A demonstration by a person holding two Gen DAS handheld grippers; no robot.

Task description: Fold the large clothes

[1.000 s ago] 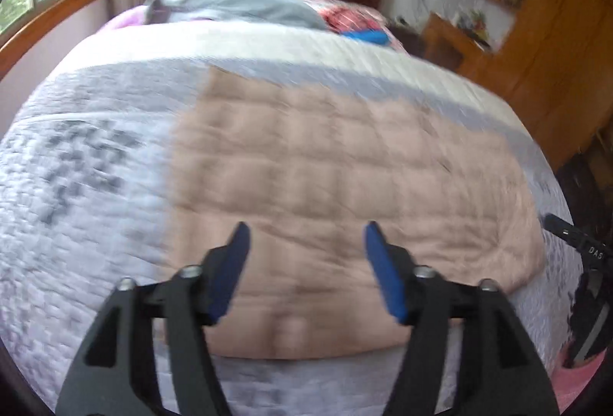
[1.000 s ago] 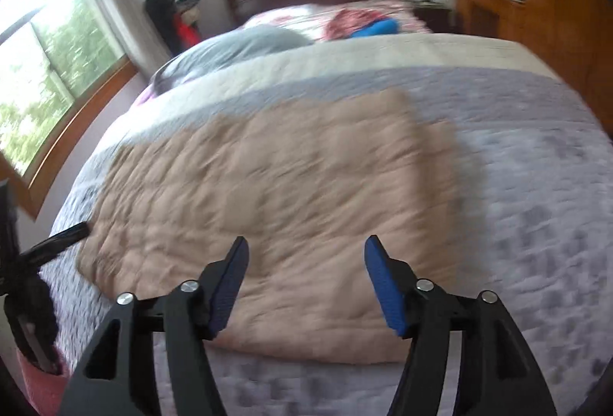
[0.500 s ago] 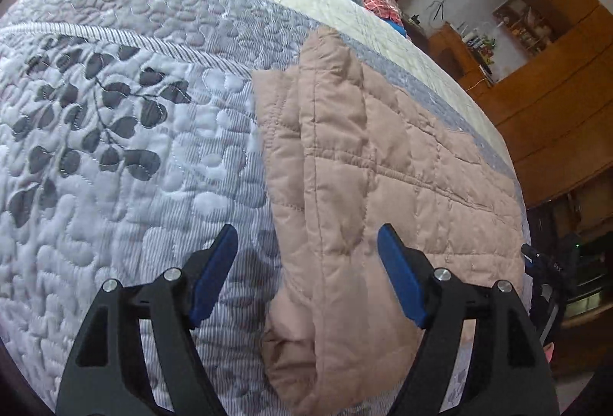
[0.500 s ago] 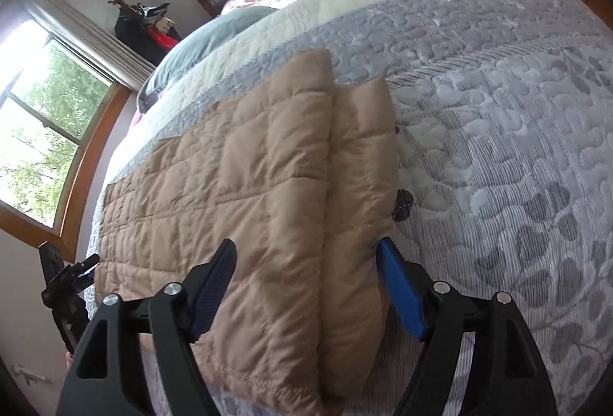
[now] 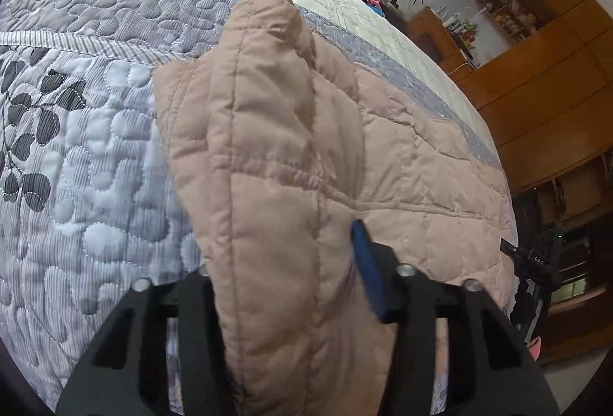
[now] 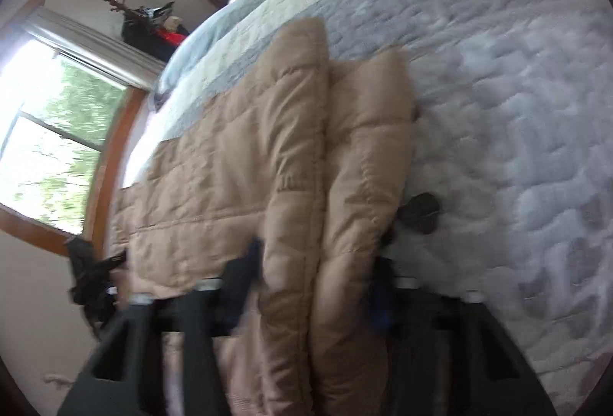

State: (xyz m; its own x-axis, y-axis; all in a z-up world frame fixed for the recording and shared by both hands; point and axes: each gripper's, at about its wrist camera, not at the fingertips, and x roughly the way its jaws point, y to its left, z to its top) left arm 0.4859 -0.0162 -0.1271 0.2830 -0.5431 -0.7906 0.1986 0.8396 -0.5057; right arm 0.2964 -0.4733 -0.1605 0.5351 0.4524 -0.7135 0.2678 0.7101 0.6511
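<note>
Both grippers, left (image 5: 283, 262), right (image 6: 318, 274), just closed, clamping tan quilted garment (image 5: 291, 155) edges

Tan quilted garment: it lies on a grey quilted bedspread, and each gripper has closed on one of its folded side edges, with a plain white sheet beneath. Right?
Not quite: no white sheet shows. The tan quilted garment lies directly on the grey bedspread, as the left wrist view shows. Left gripper and right gripper each clamp a folded edge.
</note>
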